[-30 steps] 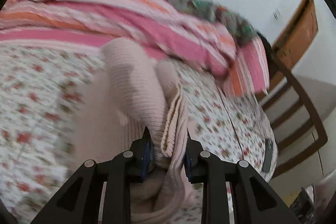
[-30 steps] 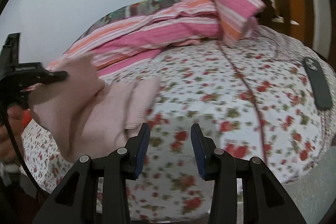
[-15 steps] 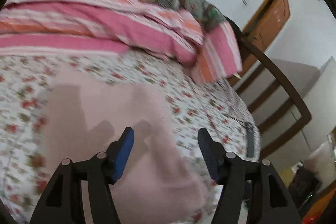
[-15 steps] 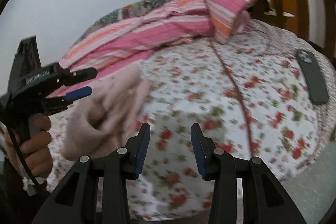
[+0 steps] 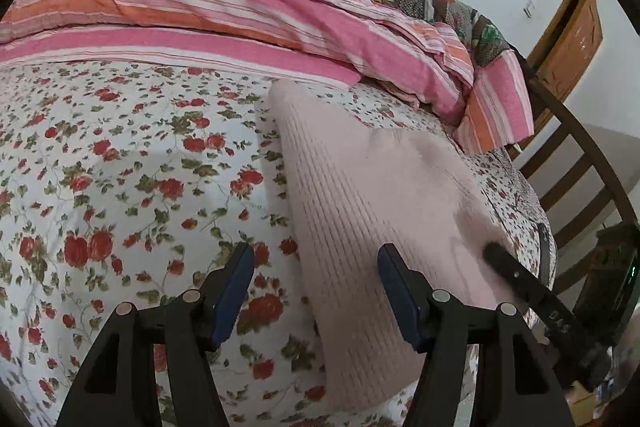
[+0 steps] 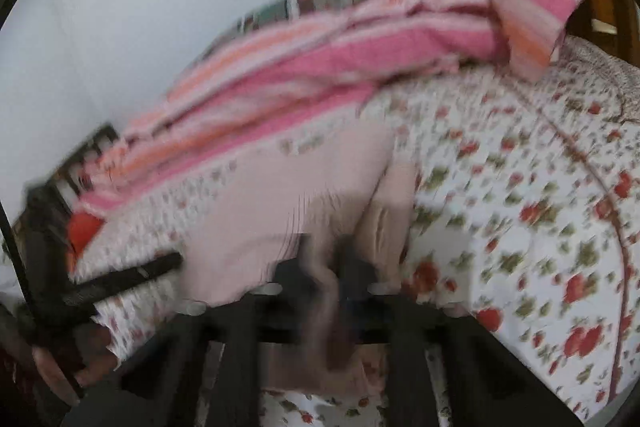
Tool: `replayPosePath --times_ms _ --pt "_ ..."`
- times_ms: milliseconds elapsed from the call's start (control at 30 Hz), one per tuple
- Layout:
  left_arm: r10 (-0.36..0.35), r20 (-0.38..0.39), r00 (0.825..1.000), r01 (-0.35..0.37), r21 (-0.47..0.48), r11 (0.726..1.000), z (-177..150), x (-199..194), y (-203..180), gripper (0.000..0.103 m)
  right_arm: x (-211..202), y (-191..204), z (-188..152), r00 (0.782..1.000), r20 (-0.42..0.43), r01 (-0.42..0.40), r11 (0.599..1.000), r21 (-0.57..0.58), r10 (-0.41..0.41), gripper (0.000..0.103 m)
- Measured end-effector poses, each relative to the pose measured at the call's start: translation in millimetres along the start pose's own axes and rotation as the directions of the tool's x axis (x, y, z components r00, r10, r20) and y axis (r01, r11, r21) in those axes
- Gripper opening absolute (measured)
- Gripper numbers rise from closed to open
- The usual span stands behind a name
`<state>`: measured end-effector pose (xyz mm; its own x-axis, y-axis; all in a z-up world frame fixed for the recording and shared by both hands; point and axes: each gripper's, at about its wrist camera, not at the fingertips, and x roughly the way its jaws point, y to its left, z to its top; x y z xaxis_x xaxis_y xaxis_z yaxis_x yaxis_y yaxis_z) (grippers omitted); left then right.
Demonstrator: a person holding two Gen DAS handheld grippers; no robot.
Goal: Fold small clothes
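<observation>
striped blanket (image 5: pixel 248 11) behind pink sweater (image 5: pixel 372 187), chair (image 5: pixel 576 163) beside

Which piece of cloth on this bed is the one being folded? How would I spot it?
Start with the bed's white floral sheet, below the striped pink and orange blanket heaped at the far side. On the sheet lies a pale pink ribbed knit garment: the only plain, unpatterned fabric there.

The left gripper (image 5: pixel 316 291) let go of the pink knit garment (image 5: pixel 372 187), which dropped flat onto the floral bedsheet (image 5: pixel 120 167), while the right gripper (image 6: pixel 326 267) swung over and clamped its near edge.
</observation>
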<state>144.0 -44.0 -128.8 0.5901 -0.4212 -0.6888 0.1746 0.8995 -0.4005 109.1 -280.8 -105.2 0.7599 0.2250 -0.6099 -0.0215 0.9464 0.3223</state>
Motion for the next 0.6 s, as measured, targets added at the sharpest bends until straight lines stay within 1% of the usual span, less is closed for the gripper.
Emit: replayPosePath --times_ms 67,100,167,200,300,333,367,400,433,467,500,567,600 --pt "-0.032 0.003 0.999 0.032 0.01 0.999 -8.2 2.5 0.3 0.062 -13.3 -1.4 -7.5 0.995 0.095 0.045 0.998 -0.041 -0.041 0.007" --pt "-0.049 -0.001 0.999 0.049 0.019 0.999 -12.8 6.0 -1.6 0.063 -14.6 -6.8 -12.7 0.995 0.093 0.048 0.998 -0.038 -0.044 0.007" --pt "-0.064 -0.008 0.998 0.064 0.026 0.998 -16.3 14.4 -7.3 0.065 -2.9 -23.0 -26.6 0.998 0.026 0.063 0.997 0.034 -0.064 0.006" --pt "-0.068 -0.014 0.998 0.068 0.026 0.997 -17.7 17.5 -8.5 0.066 3.7 -26.9 -34.8 0.997 -0.01 0.074 0.996 0.044 -0.074 0.006" --pt "-0.085 -0.026 0.996 0.085 0.018 0.996 -18.3 21.4 -6.9 0.067 -7.2 -18.1 -35.0 0.994 -0.001 0.106 0.994 -0.029 -0.106 0.008" --pt "-0.089 -0.024 0.996 0.089 0.016 0.996 -18.2 20.8 -5.4 0.067 -11.1 -18.4 -31.9 0.996 -0.001 0.094 0.995 -0.019 -0.094 0.01" --pt "-0.094 -0.022 0.995 0.094 0.012 0.995 -17.7 19.7 -3.2 0.067 -13.4 -21.0 -28.3 0.997 -0.001 0.076 0.997 0.0 -0.076 0.015" --pt "-0.099 -0.018 0.995 0.099 0.011 0.995 -17.9 18.2 -1.4 0.067 -15.3 -24.8 -24.3 0.999 -0.005 0.048 0.998 0.035 -0.048 0.027" --pt "-0.103 -0.014 0.995 0.104 0.011 0.995 -18.0 16.5 0.6 0.067 -14.6 -27.8 -21.9 0.999 -0.007 0.036 0.998 0.054 -0.035 0.044" --pt "-0.106 -0.01 0.994 0.106 0.011 0.994 -18.0 15.4 2.4 0.067 -13.2 -30.9 -19.5 1.0 -0.008 0.024 0.997 0.07 -0.023 0.049" --pt "-0.108 -0.009 0.994 0.108 0.012 0.994 -17.9 14.3 4.9 0.067 -9.9 -33.0 -16.1 1.0 -0.011 0.016 0.996 0.084 -0.015 0.052" --pt "-0.104 -0.007 0.995 0.104 0.017 0.994 -17.3 11.4 9.8 0.067 -0.6 -36.0 -7.7 1.0 -0.029 -0.007 0.993 0.114 0.011 0.055" --pt "-0.103 -0.003 0.995 0.103 0.018 0.995 -17.0 9.7 12.1 0.065 6.9 -36.9 -3.5 0.998 -0.045 -0.027 0.991 0.132 0.034 0.056"
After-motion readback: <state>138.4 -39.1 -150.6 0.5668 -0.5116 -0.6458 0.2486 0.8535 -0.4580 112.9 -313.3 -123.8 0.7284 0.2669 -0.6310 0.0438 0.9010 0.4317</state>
